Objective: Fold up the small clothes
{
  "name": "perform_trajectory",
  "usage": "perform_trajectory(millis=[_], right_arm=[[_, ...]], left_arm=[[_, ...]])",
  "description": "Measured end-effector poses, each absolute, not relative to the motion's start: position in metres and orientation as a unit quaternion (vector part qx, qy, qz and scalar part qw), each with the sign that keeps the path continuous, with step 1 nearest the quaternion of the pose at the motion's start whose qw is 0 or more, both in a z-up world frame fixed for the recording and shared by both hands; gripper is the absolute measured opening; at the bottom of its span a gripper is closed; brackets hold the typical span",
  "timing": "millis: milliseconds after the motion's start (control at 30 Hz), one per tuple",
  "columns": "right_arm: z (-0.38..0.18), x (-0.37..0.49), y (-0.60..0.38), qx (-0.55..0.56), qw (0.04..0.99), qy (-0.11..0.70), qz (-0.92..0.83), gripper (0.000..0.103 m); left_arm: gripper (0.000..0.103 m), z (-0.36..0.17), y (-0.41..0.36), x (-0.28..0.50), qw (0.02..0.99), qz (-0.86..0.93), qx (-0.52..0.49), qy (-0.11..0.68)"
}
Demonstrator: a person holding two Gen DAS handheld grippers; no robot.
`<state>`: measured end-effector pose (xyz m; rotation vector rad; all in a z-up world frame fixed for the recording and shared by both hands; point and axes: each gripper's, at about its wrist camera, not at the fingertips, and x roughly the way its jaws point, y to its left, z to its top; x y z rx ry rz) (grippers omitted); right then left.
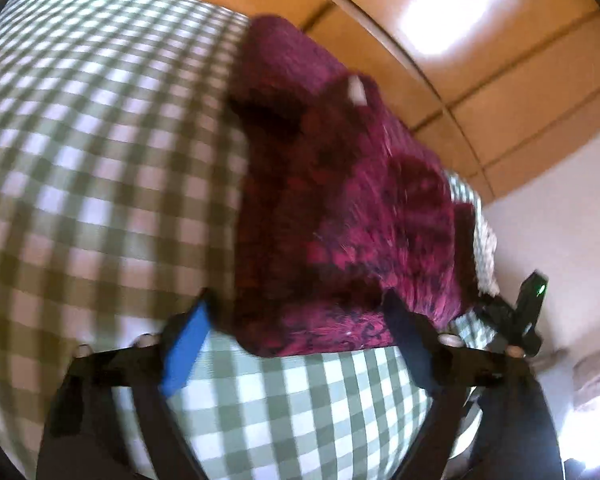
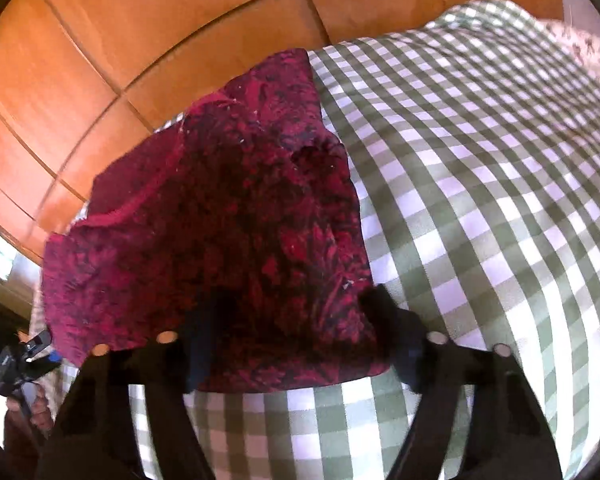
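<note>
A small dark red patterned garment (image 1: 340, 216) lies folded on a green and white checked cloth (image 1: 100, 140). It also shows in the right wrist view (image 2: 228, 232). My left gripper (image 1: 296, 344) is open, its blue-padded finger (image 1: 186, 354) left of the garment's near edge and the other finger right of it. My right gripper (image 2: 292, 344) is open too, with its fingers wide apart at the garment's near edge. Neither gripper holds the cloth. The left wrist view is blurred.
The checked cloth (image 2: 480, 200) covers a soft surface, likely a bed. Wooden panelled cupboard doors (image 2: 120, 40) stand behind it. The other gripper (image 1: 520, 312) shows at the right of the left wrist view. A floral fabric (image 2: 588, 52) lies at the far right.
</note>
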<state>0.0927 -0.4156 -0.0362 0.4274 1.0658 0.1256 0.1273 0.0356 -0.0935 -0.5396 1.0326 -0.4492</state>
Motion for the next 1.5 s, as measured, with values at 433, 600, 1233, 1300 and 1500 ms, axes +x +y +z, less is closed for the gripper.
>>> perform_trajectory(millis=[433, 600, 1233, 1300, 1500], right_arm=[[-0.003, 0.038, -0.424, 0.262, 0.828, 0.489, 0.089, 0.015], [-0.005, -0.011, -0.427, 0.262, 0.81, 0.514, 0.104, 0.015], [0.051, -0.001, -0.371, 0.076, 0.889, 0.447, 0.066, 0.059], [0.047, 0.011, -0.36, 0.045, 0.892, 0.445, 0.065, 0.059], [0.019, 0.036, -0.346, 0.01, 0.879, 0.472, 0.06, 0.049]], left_arm=[[0.024, -0.072, 0.062, 0.091, 0.811, -0.23, -0.232, 0.486], [0.023, -0.065, 0.08, 0.051, 0.802, -0.244, -0.227, 0.496], [0.067, 0.0, 0.122, 0.009, 0.886, -0.17, -0.064, 0.428], [0.067, 0.004, 0.125, 0.017, 0.889, -0.174, -0.052, 0.421], [0.067, 0.009, 0.079, 0.049, 0.884, -0.196, -0.038, 0.423]])
